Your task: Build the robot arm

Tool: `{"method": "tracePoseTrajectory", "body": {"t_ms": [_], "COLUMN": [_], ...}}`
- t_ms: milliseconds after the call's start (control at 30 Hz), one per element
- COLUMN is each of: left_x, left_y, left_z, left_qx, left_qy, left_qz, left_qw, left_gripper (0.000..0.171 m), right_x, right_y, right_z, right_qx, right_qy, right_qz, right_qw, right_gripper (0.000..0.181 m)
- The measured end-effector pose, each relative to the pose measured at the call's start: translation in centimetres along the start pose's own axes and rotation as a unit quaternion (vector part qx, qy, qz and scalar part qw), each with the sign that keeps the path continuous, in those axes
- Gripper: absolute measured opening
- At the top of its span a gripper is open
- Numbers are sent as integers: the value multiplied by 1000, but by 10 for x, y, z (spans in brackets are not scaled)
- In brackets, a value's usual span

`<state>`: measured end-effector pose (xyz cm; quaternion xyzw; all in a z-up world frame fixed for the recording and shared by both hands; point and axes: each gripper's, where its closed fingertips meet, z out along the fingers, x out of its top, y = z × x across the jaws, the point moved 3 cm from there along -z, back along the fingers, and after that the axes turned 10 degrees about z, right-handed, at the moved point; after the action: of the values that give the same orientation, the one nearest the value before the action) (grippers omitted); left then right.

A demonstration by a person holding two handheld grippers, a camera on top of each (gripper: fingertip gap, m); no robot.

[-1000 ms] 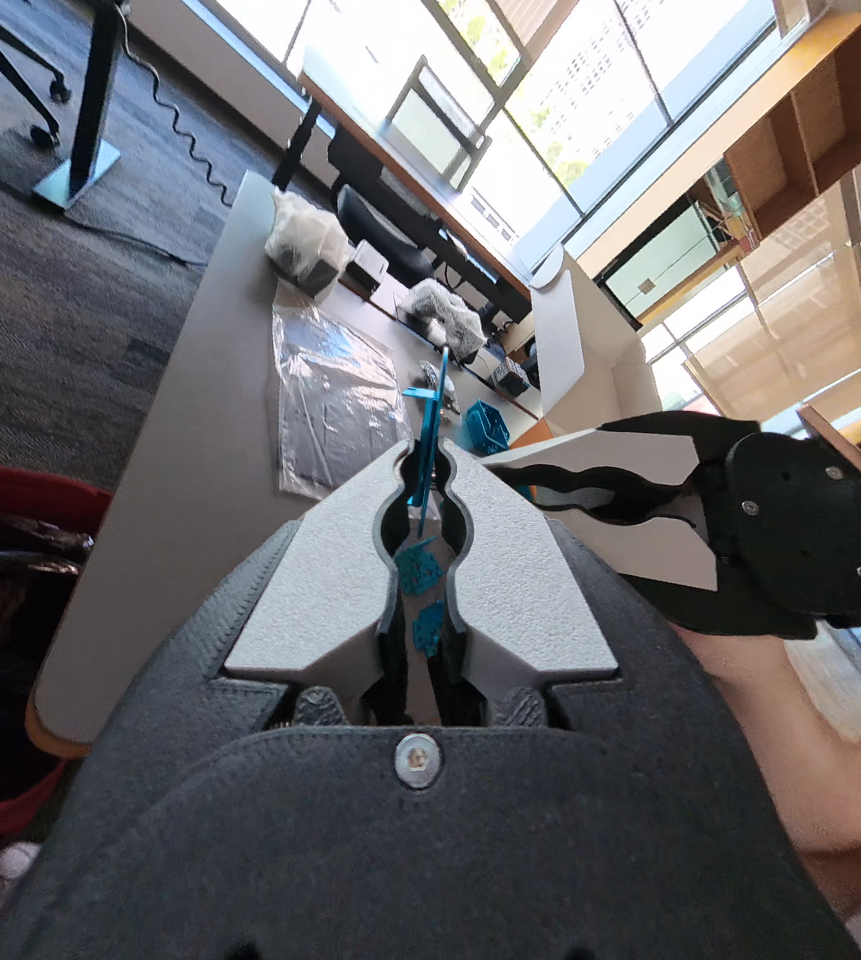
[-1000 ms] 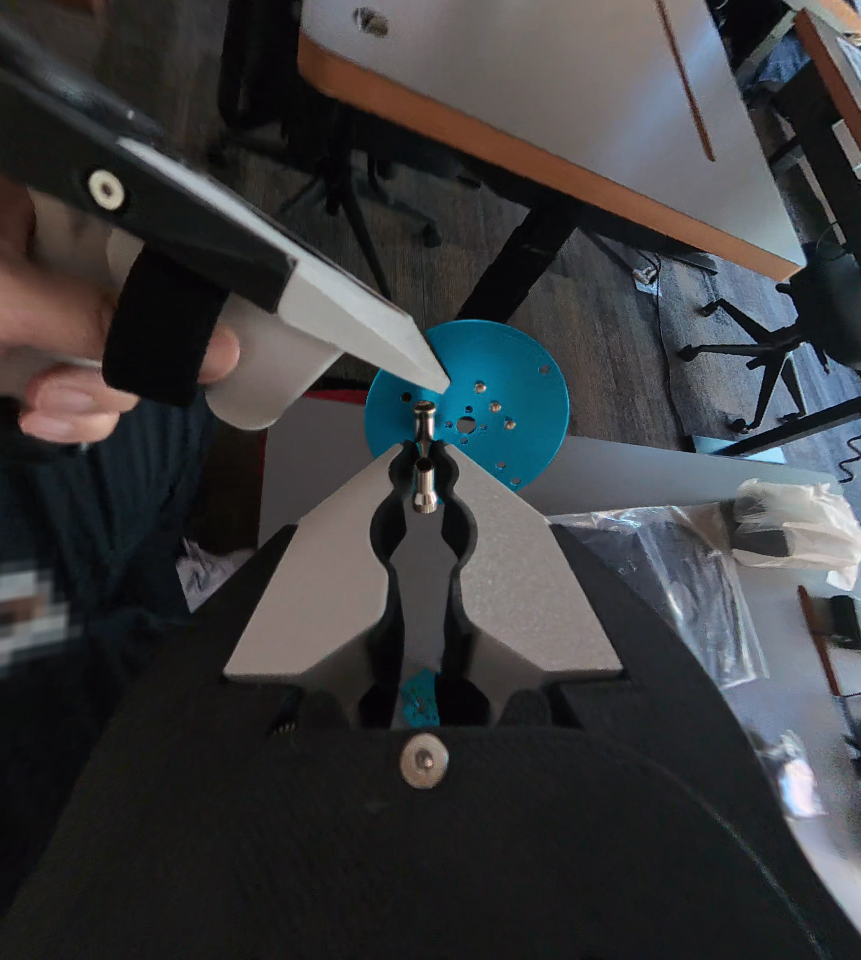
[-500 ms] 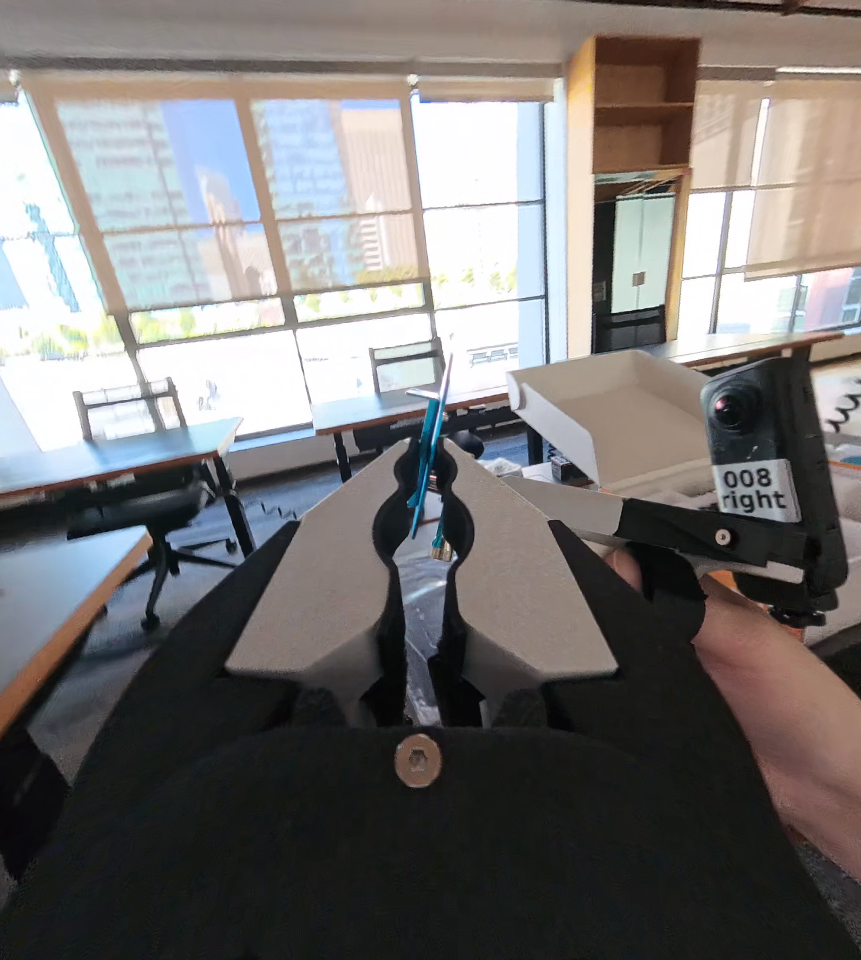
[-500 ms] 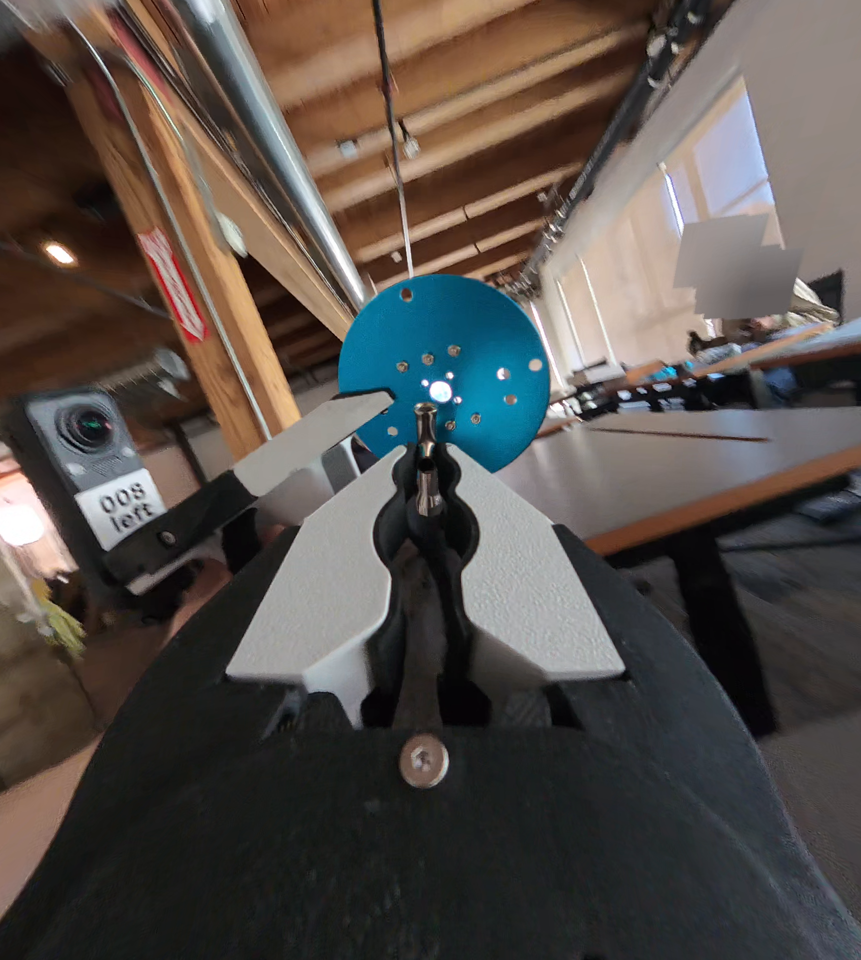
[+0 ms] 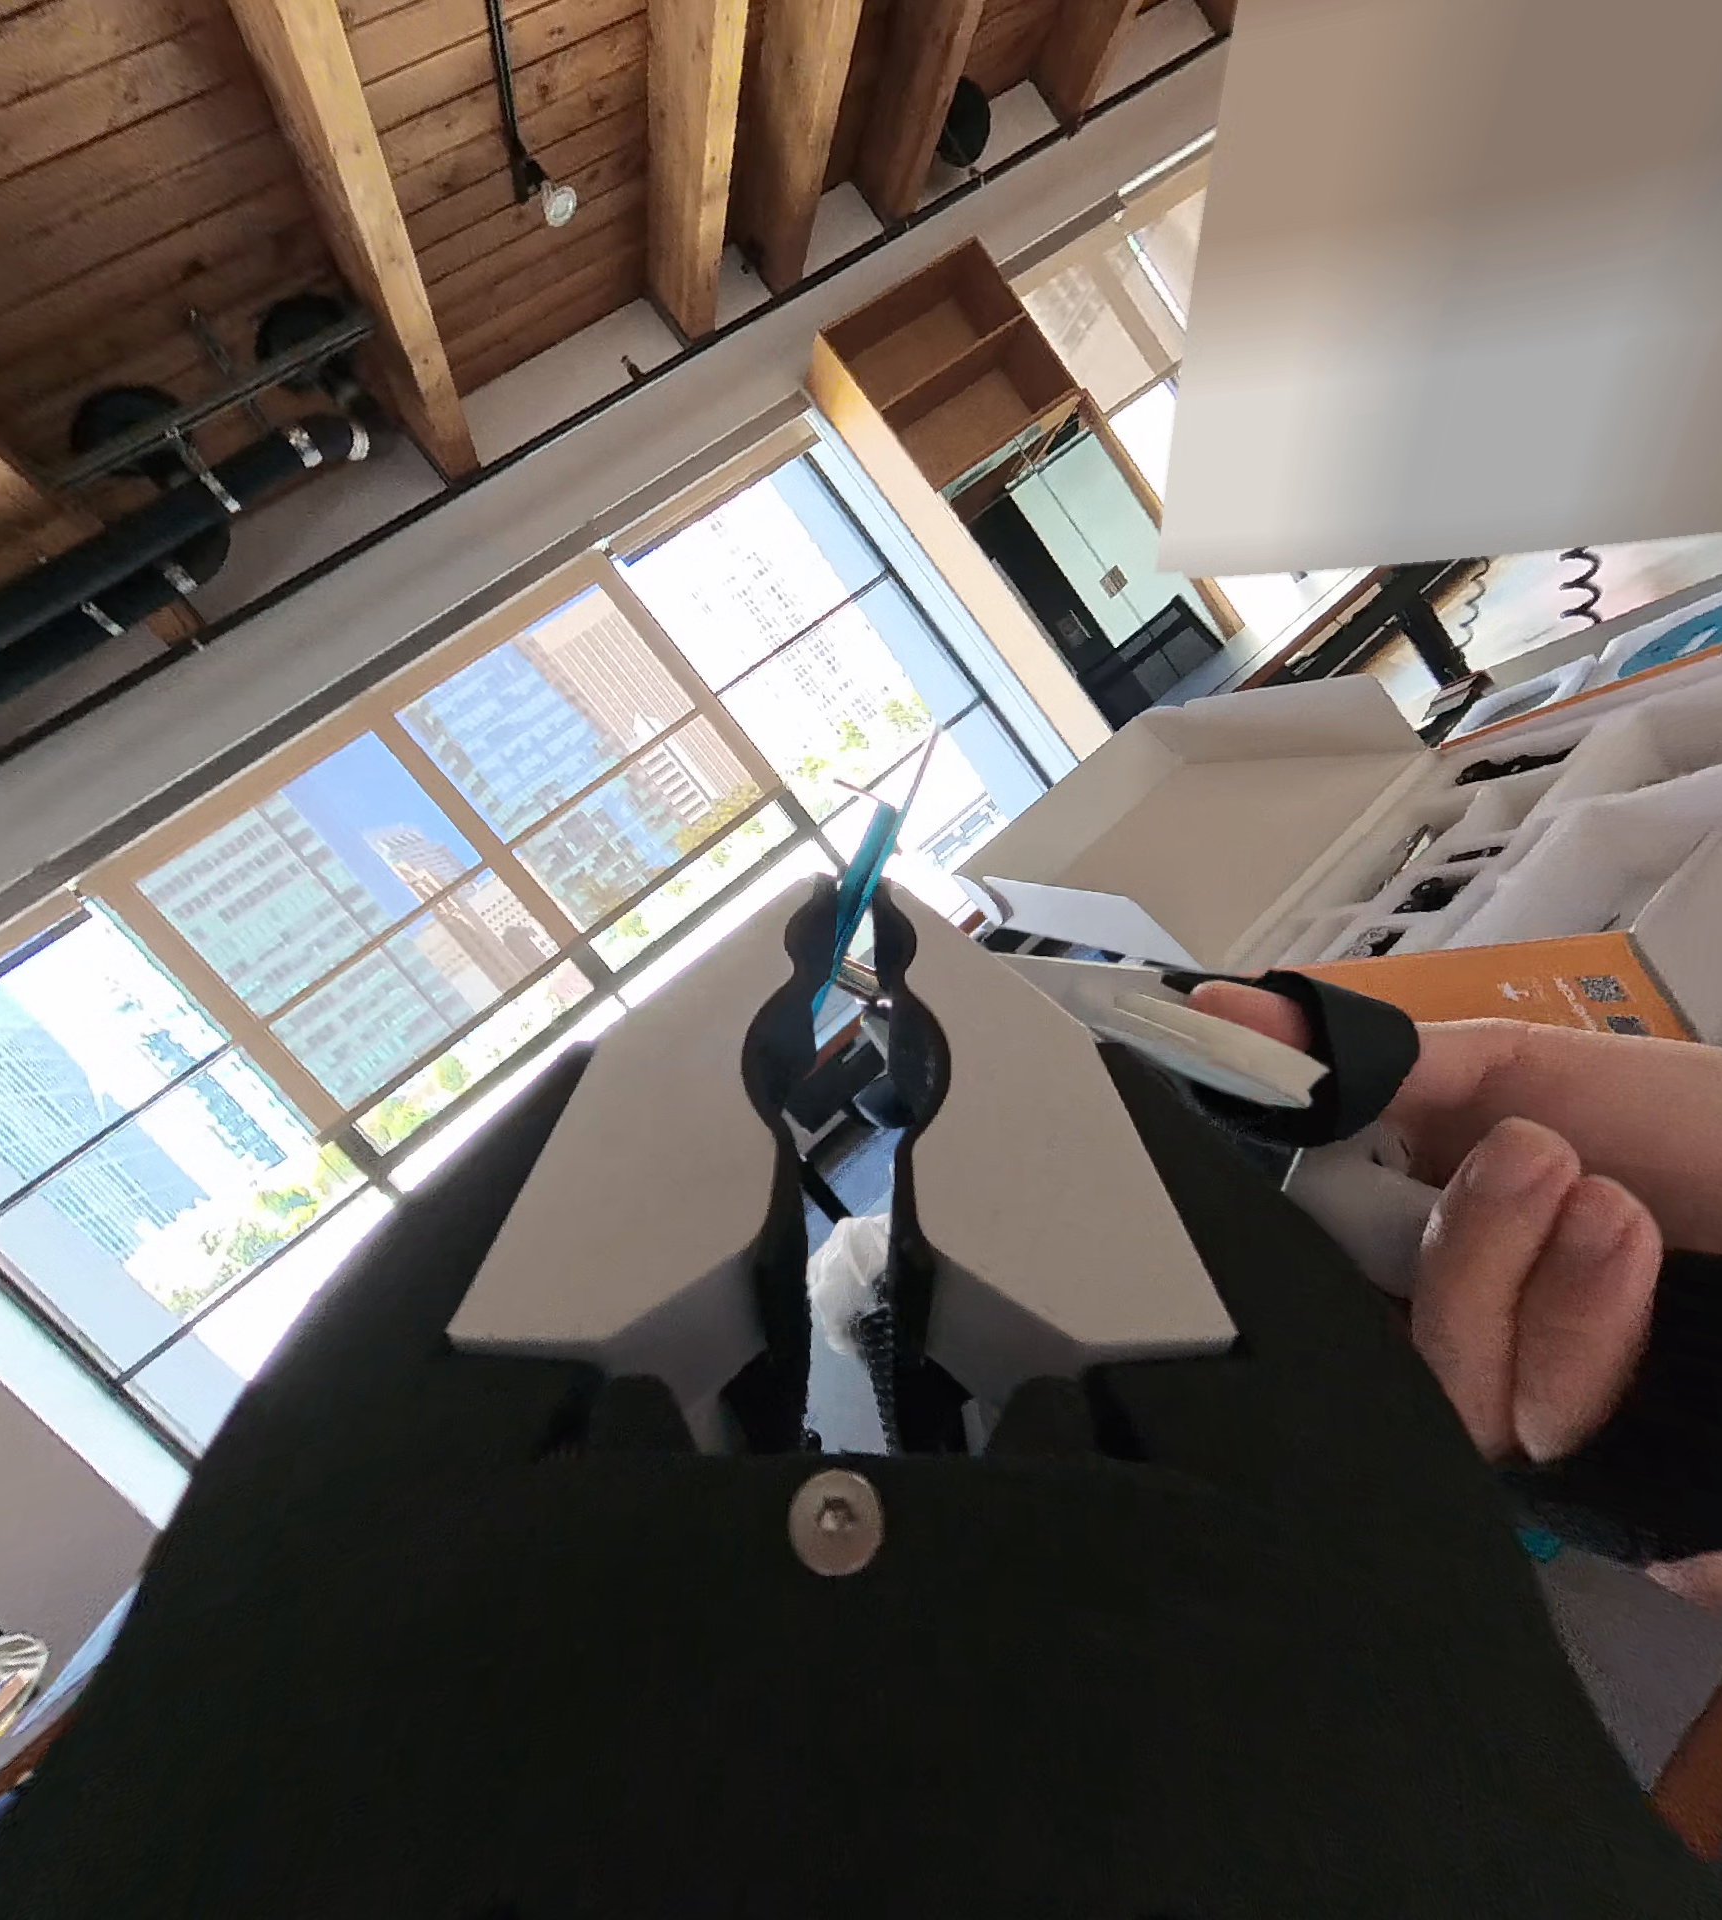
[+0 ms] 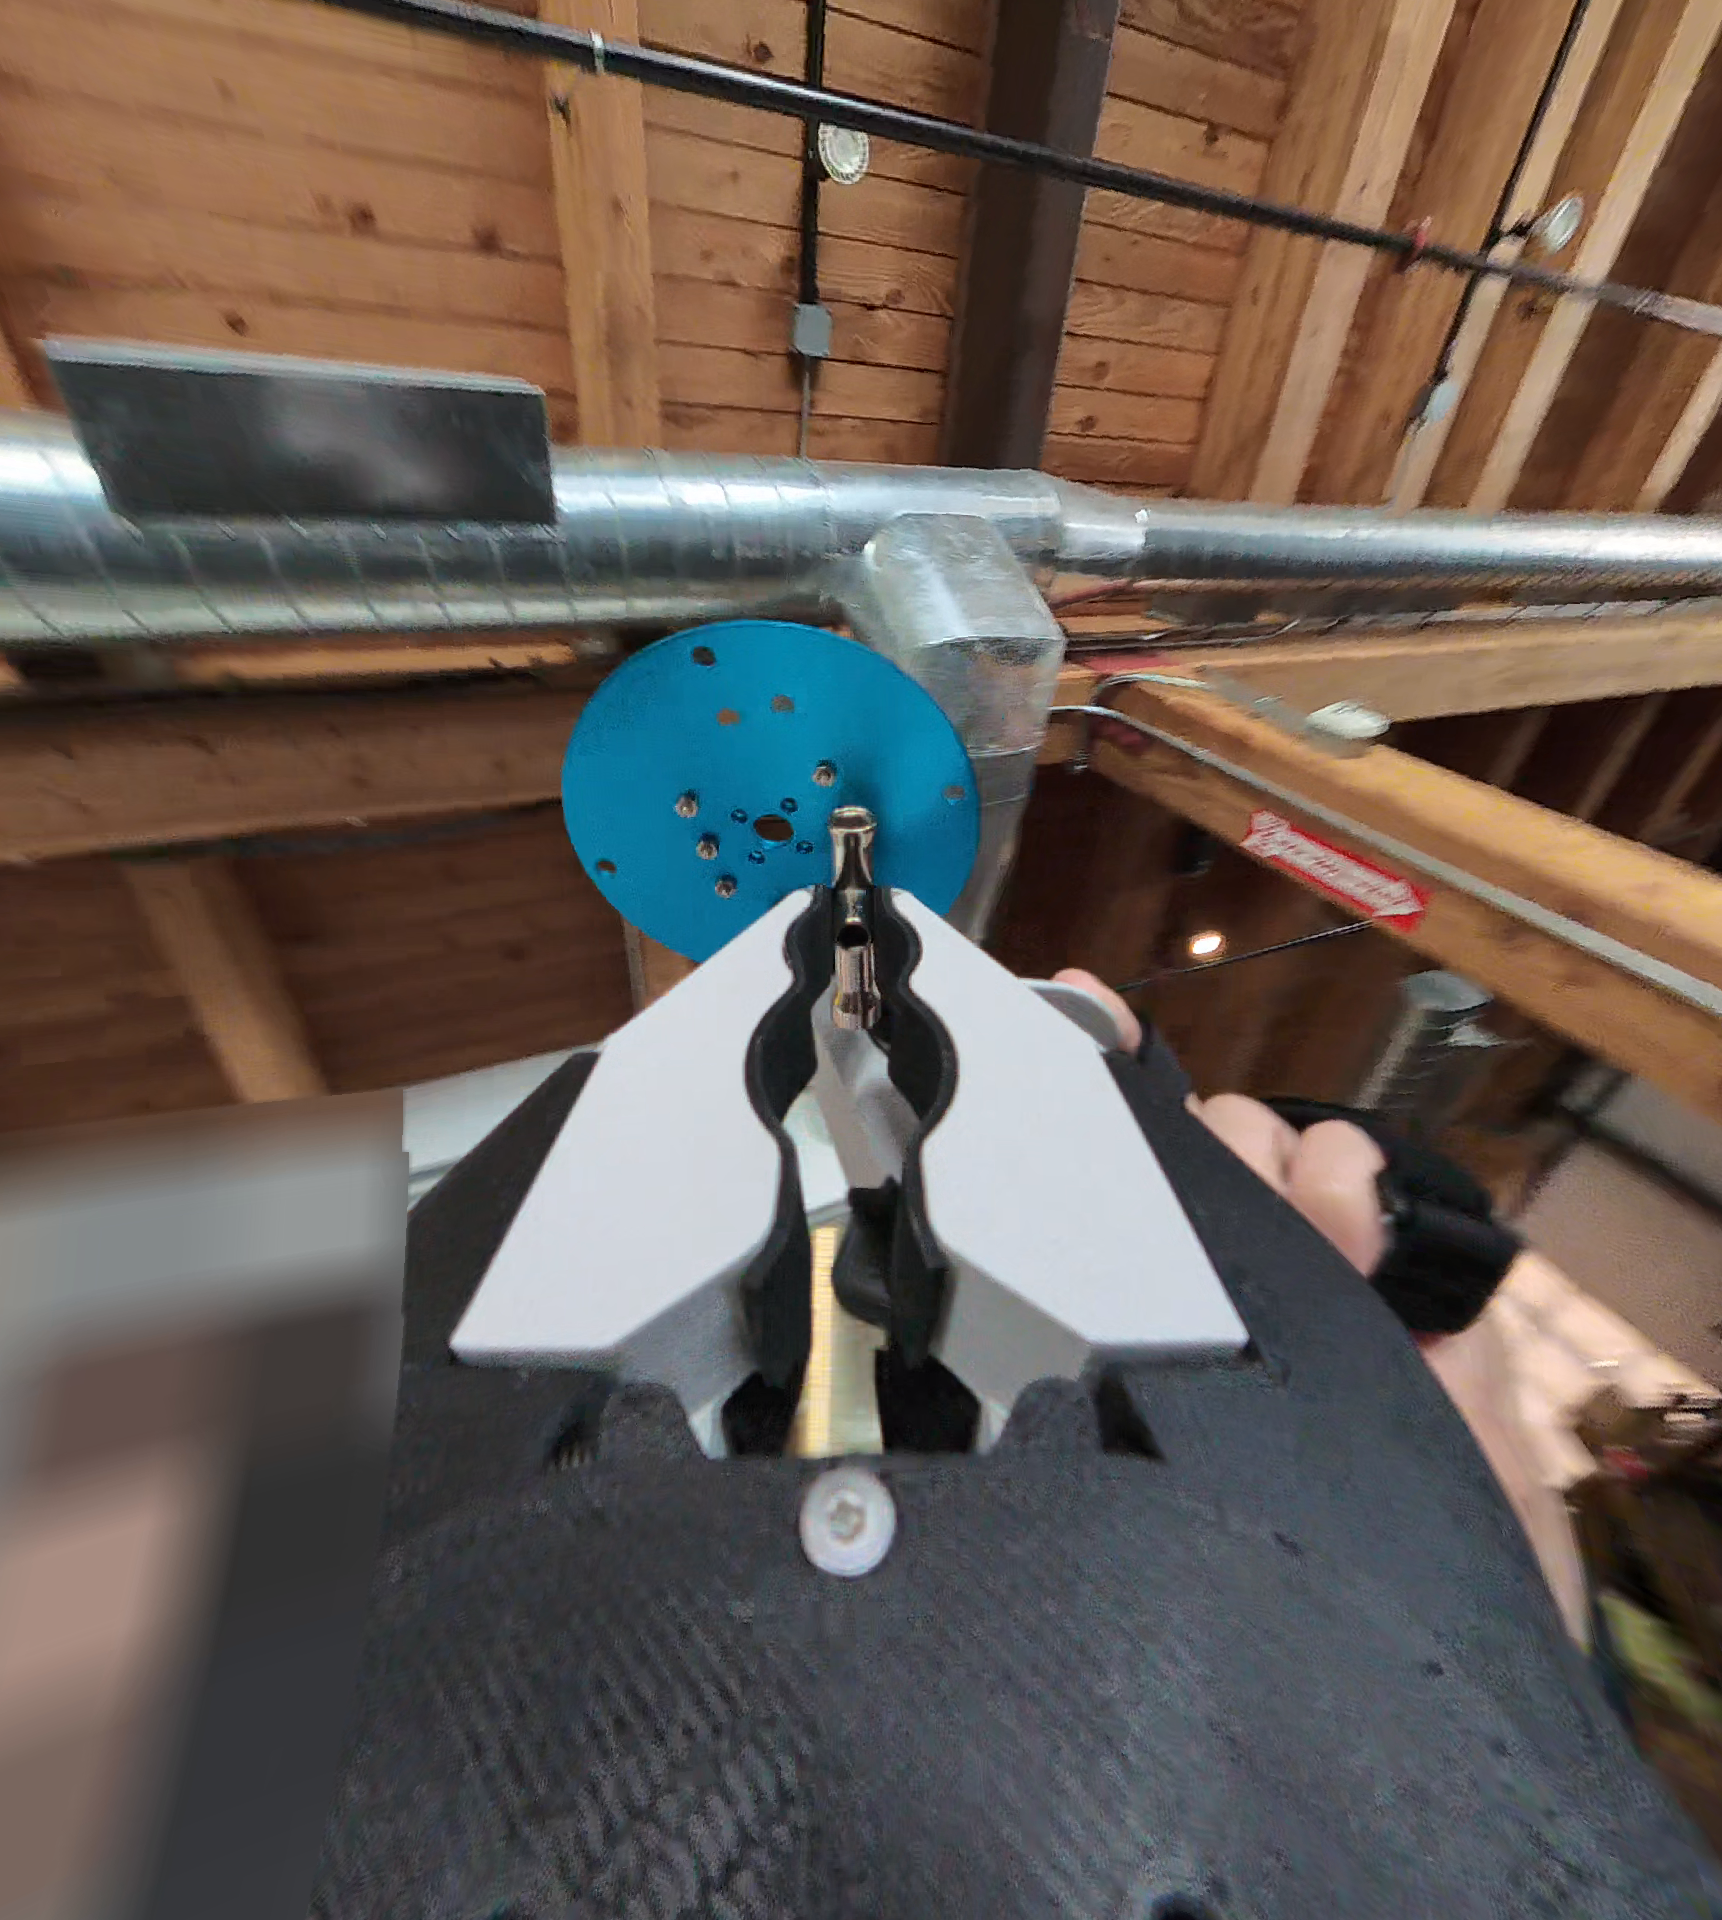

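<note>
Blue perforated disc (image 6: pixel 763 790) sits edge-on (image 5: pixel 852 894) in your left gripper (image 5: pixel 849 914), pinched at its rim. Your right gripper (image 6: pixel 852 914) clamps a small metal standoff (image 6: pixel 852 925), its tip touching the disc's face just beside the centre hole, below the ceiling duct (image 6: pixel 524 561).

Matt blue metal disc (image 6: pixel 769 790) – glossy metal pin (image 6: pixel 852 920); rough timber ceiling (image 6: pixel 317 156), shiny duct (image 6: pixel 524 561).
</note>
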<state>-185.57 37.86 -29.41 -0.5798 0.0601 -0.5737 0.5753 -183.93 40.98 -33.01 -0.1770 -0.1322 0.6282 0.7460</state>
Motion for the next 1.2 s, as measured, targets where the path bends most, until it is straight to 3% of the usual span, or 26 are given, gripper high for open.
{"method": "tracePoseTrajectory", "body": {"t_ms": [100,267,367,433,467,500,533,567,600,667,700,733,833,900,1000,1100,1200], "left_x": [1,3,3,3,4,4,4,4,4,5,5,5,6,7,9,10,9], "left_y": [0,-7,-11,-13,-14,-14,-14,-12,-12,-10,-11,-11,-13,-13,-12,-13,-16], "left_z": [-5,-16,-21,-23,-25,-26,-28,-29,-30,-31,-31,-32,-34,-35,-37,-39,-41], "left_qx": [-15,-13,11,18,21,21,20,17,16,16,16,17,20,24,26,30,34], "left_qy": [13,33,25,16,10,4,-1,-7,-14,-26,-32,-39,-49,-51,-50,-47,-47], "left_qz": [-23,-65,-70,-78,-73,-69,-65,-60,-53,-43,-45,-53,-71,-69,-60,-53,-55], "left_qw": [1000,997,997,997,997,997,998,998,998,999,998,998,996,996,997,997,997], "left_gripper": [4,2,2,2,2,3,3,2,2,2,2,2,2,2,2,2,2], "right_x": [-5,-16,-21,-24,-27,-33,-37,-42,-49,-46,-46,-49,-51,-52,-54,-54,-59], "right_y": [4,8,9,10,6,2,-1,-7,-13,-15,-15,-15,-7,0,5,4,5], "right_z": [-2,-2,-2,-4,-5,-4,-3,1,4,8,9,10,11,11,13,15,16], "right_qx": [41,72,29,-38,-71,-108,-156,-188,-211,-286,-300,-298,-295,-286,-282,-282,-271], "right_qy": [-1,-12,-28,-55,-75,-101,-129,-151,-175,-206,-220,-234,-259,-268,-266,-250,-251], "right_qz": [100,163,59,-94,-186,-298,-425,-543,-645,-793,-836,-864,-899,-910,-918,-924,-927], "right_qw": [994,984,997,993,977,943,882,805,713,497,404,332,193,134,88,67,65], "right_gripper": [5,5,5,5,5,5,6,5,6,6,6,6,6,7,7,7,6]}}
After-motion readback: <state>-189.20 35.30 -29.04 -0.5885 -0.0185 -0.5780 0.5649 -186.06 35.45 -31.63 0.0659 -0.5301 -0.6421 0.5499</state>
